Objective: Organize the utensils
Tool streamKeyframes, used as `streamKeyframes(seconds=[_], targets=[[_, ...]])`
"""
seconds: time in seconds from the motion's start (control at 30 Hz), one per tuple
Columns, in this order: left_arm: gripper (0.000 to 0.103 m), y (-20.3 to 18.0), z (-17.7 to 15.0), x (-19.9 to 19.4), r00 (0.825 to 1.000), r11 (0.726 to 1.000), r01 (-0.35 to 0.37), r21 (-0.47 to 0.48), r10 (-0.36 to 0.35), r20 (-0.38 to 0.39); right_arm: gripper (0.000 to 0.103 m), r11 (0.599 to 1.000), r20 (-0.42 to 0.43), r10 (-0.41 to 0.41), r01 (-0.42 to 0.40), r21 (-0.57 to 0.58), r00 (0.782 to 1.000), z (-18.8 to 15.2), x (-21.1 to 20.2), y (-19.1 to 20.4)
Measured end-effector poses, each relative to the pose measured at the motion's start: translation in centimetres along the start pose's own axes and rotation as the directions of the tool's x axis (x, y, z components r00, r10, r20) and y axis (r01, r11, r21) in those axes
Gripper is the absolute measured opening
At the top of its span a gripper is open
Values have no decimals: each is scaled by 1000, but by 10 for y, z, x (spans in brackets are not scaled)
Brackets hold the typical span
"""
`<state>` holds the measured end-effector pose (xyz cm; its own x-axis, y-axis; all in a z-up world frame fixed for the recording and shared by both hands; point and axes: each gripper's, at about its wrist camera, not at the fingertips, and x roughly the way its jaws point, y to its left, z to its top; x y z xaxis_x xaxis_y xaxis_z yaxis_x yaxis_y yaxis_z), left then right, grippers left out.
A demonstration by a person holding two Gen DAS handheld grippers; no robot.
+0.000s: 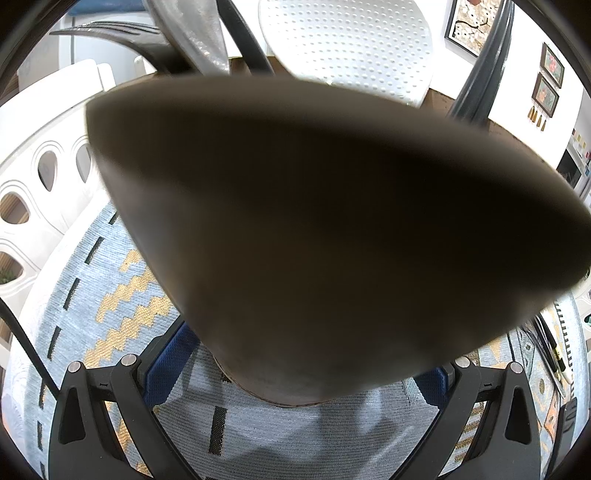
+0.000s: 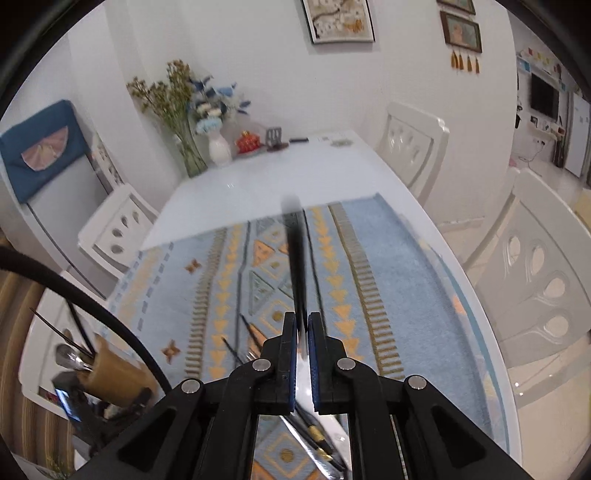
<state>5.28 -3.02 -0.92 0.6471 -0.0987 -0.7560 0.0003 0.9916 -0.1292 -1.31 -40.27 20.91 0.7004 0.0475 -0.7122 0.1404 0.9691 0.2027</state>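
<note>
Right gripper (image 2: 303, 334) raised above the patterned mat (image 2: 369, 240), fingers (image 2: 290, 332) pressed nearly together and pinching a black-handled utensil (image 2: 297, 258) that juts forward between them — blurred, its far end reaching over the mat's far edge toward the bare white table (image 2: 258, 177). Which kind of utensil: cannot tell from the blur. More utensils (image 2: 317, 432) lying loose on the mat just below the gripper, dark thin handles, one with a gold band. Two thin dark ones (image 2: 247, 332) on the mat just left of the fingers.

At the mat's left edge, a brown holder cup (image 2: 110, 373) tilted, with several utensils standing in it, clamped in the left gripper (image 2: 107, 402) as seen from the right wrist.

From the left wrist, the same brown cup (image 1: 314, 229) fills most of the view, out of focus, its base between the blue finger pads (image 1: 170, 358), which seem to press on it — contact itself partly hidden. Fork tines (image 1: 110, 29) and a silver blade (image 1: 199, 33) sticking out past its rim, mat underneath. White chairs (image 2: 413, 144) around the table.
</note>
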Motion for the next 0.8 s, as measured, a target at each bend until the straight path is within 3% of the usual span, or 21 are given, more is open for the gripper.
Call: streamKeyframes(seconds=[0.2, 0.37, 0.57, 0.63, 0.7, 0.8], targets=[[103, 0, -1, -1, 1000, 1000, 0, 0, 0, 0, 5, 997, 74, 77, -75, -26, 994, 18, -26, 34], [103, 3, -1, -1, 1000, 1000, 3, -2, -3, -1, 5, 993, 41, 94, -90, -78, 995, 19, -15, 57], [103, 3, -2, -1, 1000, 1000, 3, -2, -3, 0, 6, 989, -130, 145, -148, -8, 981, -2, 22, 56], [103, 3, -2, -1, 1000, 1000, 3, -2, -3, 0, 24, 986, -240, 165, -163, 27, 957, -11, 40, 50], [103, 3, -1, -1, 1000, 1000, 3, -2, -3, 0, 37, 988, -295, 152, -150, 31, 943, -21, 52, 44], [103, 3, -2, -1, 1000, 1000, 3, -2, -3, 0, 37, 994, -375, 95, -105, -7, 922, -40, 73, 38]])
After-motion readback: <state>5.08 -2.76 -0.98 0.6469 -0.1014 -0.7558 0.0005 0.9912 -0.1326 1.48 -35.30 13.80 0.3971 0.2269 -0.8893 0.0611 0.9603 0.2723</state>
